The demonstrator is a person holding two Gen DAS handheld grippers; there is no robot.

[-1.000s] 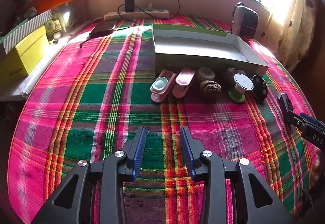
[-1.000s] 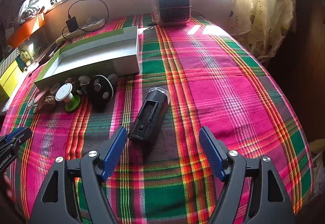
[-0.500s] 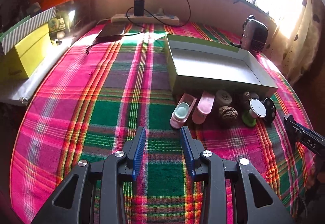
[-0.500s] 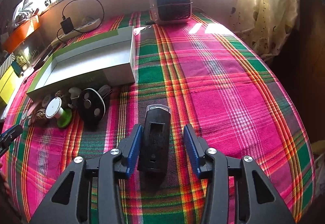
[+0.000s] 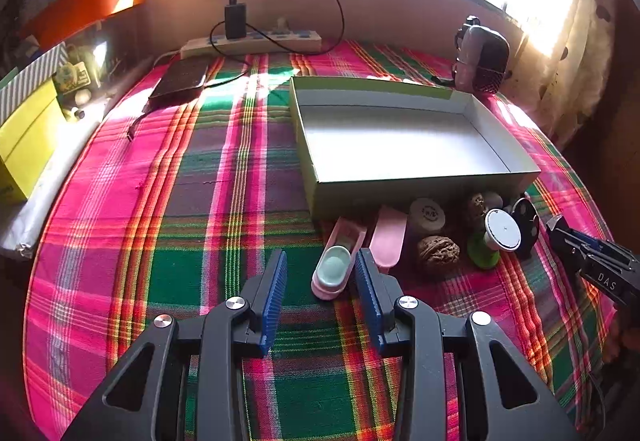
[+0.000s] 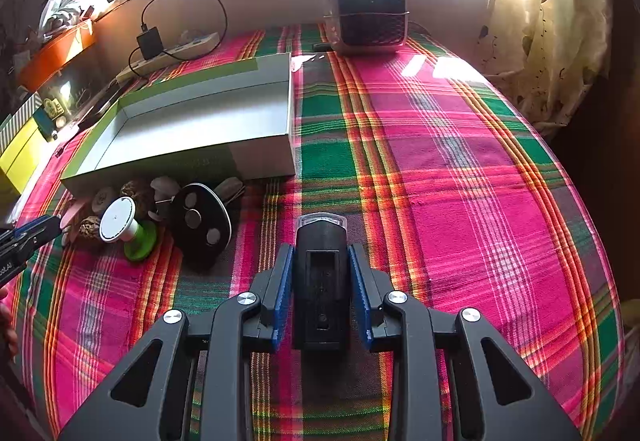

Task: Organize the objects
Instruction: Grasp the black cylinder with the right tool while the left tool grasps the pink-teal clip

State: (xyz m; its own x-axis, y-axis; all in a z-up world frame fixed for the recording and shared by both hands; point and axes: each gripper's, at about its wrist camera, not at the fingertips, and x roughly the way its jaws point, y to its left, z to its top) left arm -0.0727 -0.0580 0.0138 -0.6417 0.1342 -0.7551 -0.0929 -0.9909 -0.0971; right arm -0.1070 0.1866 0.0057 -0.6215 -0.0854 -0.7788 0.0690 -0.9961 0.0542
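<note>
A black oblong device (image 6: 320, 281) lies on the plaid cloth. My right gripper (image 6: 320, 253) is closing on it, and both blue pads touch its long sides. My left gripper (image 5: 320, 261) stands open over the cloth, holding nothing. Just past its fingertips lies a pink scoop with a mint cup (image 5: 336, 269), close to the right finger. Beside the scoop sit a second pink scoop (image 5: 388, 237), a walnut (image 5: 438, 253), a green spool with a white top (image 5: 502, 231) and a black disc (image 6: 202, 225). All lie along the front wall of an empty white box (image 5: 420, 193).
A small heater (image 6: 366, 9) stands at the back right. A power strip (image 5: 252, 41) with a charger and a dark flat device (image 5: 182, 79) lie at the back. A yellow box (image 5: 24, 137) sits off the left edge. A curtain hangs on the right.
The right gripper's jaws came in from wide open to the sides of the black device. The left gripper moved closer to the pink scoop, and its gap stayed the same.
</note>
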